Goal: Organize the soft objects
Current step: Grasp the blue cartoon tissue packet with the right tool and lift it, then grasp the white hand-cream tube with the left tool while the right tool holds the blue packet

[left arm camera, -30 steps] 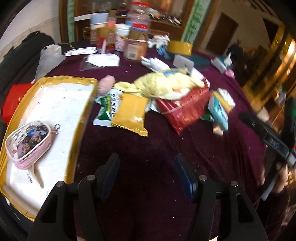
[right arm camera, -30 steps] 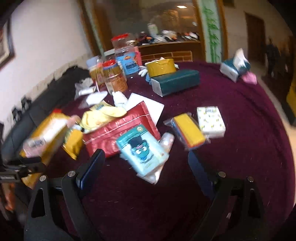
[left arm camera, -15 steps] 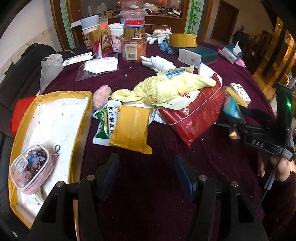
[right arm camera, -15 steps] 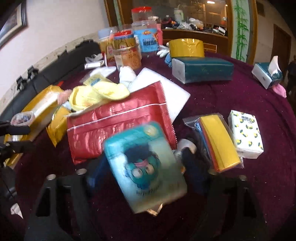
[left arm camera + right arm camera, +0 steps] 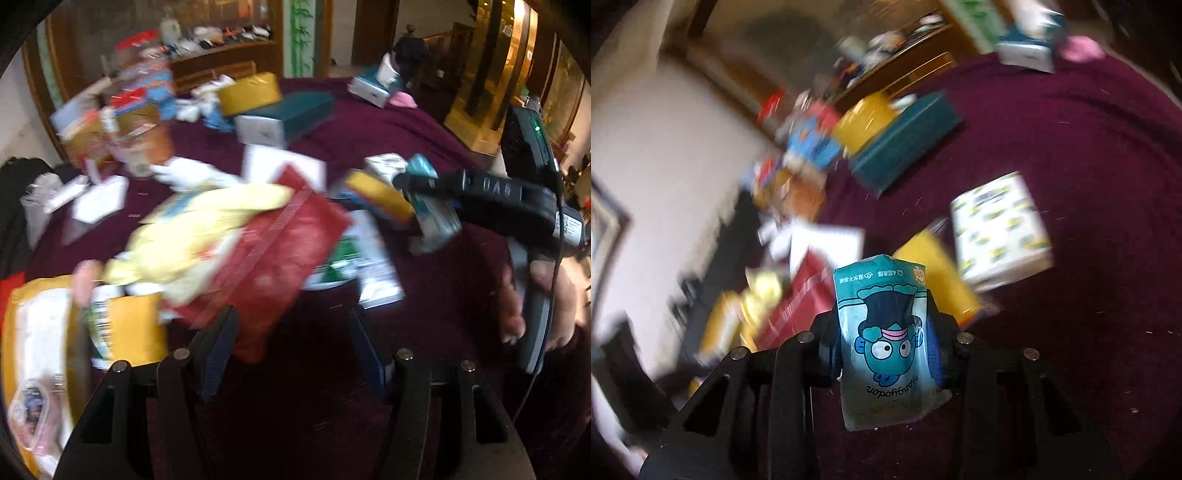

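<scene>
Right tongs (image 5: pixel 884 332) are closing on the teal tissue pack (image 5: pixel 886 339), squeezed upright between the pads, long axis along the fingers, lifted off the desk (image 5: pixel 1071 147). Left tongs (image 5: pixel 291 347) hang open and empty over the red bag (image 5: pixel 273 258); the gold tray (image 5: pixel 22 314) lies to their left. A second ago that pack lay flat beside the red bag.
</scene>
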A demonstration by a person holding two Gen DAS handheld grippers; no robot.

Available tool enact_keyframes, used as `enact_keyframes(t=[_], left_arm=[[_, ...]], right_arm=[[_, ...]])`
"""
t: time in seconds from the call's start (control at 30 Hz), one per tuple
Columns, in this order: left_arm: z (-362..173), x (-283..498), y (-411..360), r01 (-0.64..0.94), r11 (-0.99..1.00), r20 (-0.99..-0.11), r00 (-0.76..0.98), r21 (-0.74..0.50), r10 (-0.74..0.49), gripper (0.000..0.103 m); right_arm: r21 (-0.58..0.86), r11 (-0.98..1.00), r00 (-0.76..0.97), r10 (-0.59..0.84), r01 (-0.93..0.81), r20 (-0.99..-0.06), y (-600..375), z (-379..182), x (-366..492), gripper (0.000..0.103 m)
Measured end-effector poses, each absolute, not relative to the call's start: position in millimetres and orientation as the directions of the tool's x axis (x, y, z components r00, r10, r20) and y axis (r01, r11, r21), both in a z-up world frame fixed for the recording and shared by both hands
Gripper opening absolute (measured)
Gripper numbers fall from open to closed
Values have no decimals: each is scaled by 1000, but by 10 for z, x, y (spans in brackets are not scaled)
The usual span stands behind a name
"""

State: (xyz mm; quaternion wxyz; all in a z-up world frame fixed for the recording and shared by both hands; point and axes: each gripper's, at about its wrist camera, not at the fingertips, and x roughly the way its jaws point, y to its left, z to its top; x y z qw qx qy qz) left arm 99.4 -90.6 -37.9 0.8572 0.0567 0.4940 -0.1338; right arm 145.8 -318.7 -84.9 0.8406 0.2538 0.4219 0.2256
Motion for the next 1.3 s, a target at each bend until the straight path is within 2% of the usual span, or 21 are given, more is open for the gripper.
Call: enact_keyframes(t=[0.07, 0.13, 0.37, 0.5, 0.6, 0.67, 0.7, 0.8, 0.93, 1.0, 1.1, 1.17, 1.3], left_arm=[[-441, 1097, -1120, 279, 958, -881, 434, -69, -190, 62], [-544, 1169, -1303, 241, 969, -905, 398, -58, -153, 62], [-844, 1280, -1442, 138, 990, -943, 324, -28, -72, 62], [-884, 1499, -1455, 80, 995, -939, 332, -65, -88, 64], [-916, 1674, -1569, 73, 996, -935, 347, -53, -75, 77], [-940, 1751, -1582, 65, 997, -935, 348, -48, -68, 86], [-947, 1757, -1598, 61, 997, -936, 345, -48, -66, 87], [-957, 1734, -1681, 74, 997, -931, 365, 2, -25, 89], [-959, 1734, -1682, 71, 997, -914, 405, -10, -38, 88], [-937, 1738, -1680, 73, 997, -905, 422, -14, -44, 79], [-880, 1736, -1659, 82, 996, -891, 448, -34, -68, 35], [-881, 1791, -1660, 100, 993, -893, 439, -65, -103, 35], [-861, 1775, -1672, 126, 991, -887, 453, -40, -94, 35]], right_arm=[[689, 717, 588, 606, -110, -536, -3432, -835, 1463, 35], [708, 701, 619, 595, -87, -513, -3548, -819, 1462, 35], [732, 678, 638, 592, -63, -493, -3578, -830, 1492, 35], [730, 680, 643, 587, -63, -491, -3578, -821, 1491, 35], [732, 680, 638, 577, -31, -509, -3662, -883, 1495, 35], [725, 688, 599, 565, 39, -568, -3684, -1016, 1558, 34], [715, 690, 555, 555, 108, -619, -3703, -1157, 1602, 31], [718, 685, 533, 565, 123, -630, -3731, -1201, 1642, 30], [701, 704, 532, 552, 116, -642, -3686, -1179, 1659, 30], [712, 692, 532, 560, 121, -635, -3693, -1197, 1666, 30], [711, 693, 533, 559, 120, -635, -3691, -1206, 1682, 31], [715, 689, 533, 563, 120, -632, -3701, -1214, 1676, 31], [725, 678, 534, 570, 125, -624, -3720, -1227, 1670, 31]])
